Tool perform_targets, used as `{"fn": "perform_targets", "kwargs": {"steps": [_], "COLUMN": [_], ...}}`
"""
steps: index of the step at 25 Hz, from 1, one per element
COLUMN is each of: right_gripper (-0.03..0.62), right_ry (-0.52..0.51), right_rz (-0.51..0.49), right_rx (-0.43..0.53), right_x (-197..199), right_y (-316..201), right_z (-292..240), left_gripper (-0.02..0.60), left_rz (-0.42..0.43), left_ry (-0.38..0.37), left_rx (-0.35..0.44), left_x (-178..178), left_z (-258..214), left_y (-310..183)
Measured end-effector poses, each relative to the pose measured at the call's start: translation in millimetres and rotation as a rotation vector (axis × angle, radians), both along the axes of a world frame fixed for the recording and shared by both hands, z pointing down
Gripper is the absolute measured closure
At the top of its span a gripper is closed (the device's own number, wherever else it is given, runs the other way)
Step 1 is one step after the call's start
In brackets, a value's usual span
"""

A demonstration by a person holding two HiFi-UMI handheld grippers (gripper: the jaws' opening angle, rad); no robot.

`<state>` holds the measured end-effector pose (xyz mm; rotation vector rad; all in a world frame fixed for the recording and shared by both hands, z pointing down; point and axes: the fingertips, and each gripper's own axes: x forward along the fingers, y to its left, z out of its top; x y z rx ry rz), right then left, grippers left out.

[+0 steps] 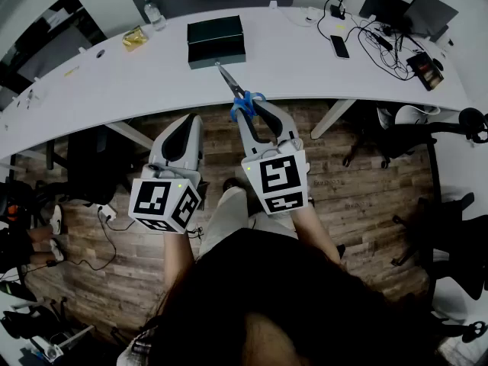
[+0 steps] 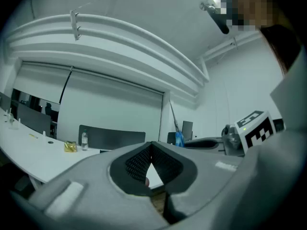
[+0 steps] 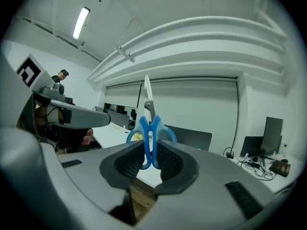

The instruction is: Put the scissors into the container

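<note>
Blue-handled scissors (image 1: 244, 101) are held in my right gripper (image 1: 256, 114), which is shut on the handles. The blades point away from me toward a dark rectangular container (image 1: 216, 41) on the white table (image 1: 99, 82), with the tip just short of its near side. In the right gripper view the scissors (image 3: 150, 135) stand upright between the pads, blades closed. My left gripper (image 1: 191, 122) hovers beside it over the table's near edge, shut with nothing in it. In the left gripper view its pads (image 2: 163, 163) meet at the tip, and the scissors (image 2: 178, 138) show at the right.
A water bottle (image 1: 155, 14) and a yellow packet (image 1: 135, 38) lie left of the container. A phone (image 1: 339, 46), tangled cables (image 1: 381, 40) and a laptop (image 1: 427, 10) fill the table's right end. Office chairs (image 1: 415, 139) stand at the right on the wooden floor.
</note>
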<state>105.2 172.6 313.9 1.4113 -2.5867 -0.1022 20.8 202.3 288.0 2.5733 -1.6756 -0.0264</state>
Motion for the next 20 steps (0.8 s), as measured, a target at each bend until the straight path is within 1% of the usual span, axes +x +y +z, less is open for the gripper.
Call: {"fn": "perform_targets", "kwargs": {"steps": [5,10,13,20], "right_gripper": [0.510,0.510,0.510,0.510], "right_ry": [-0.011,-0.068,-0.046,-0.026], "right_rz": [-0.001,-0.006,-0.006,-0.005], "right_rx": [0.000,0.003,0.001,-0.037], "right_x": [-2.8,-7.6,-13.0,-24.1], "right_y": [0.9,-3.8,-9.5,-33.8], "right_z": [-2.2,-6.1,-2.8,9.9], "left_gripper": [0.569,0.569,0.569,0.569], "left_rz": [0.008,0.012,0.010,0.000], "left_ry": [-0.001,-0.004,-0.006,-0.006], "left_rx": [-0.005,-0.006,-0.008,-0.028], "left_x": [-0.2,-2.1,-5.8,-18.5], "left_z": [0.4,0.5,0.7,7.5], "left_y": [0.9,-3.7,-8.4,-31.0]}}
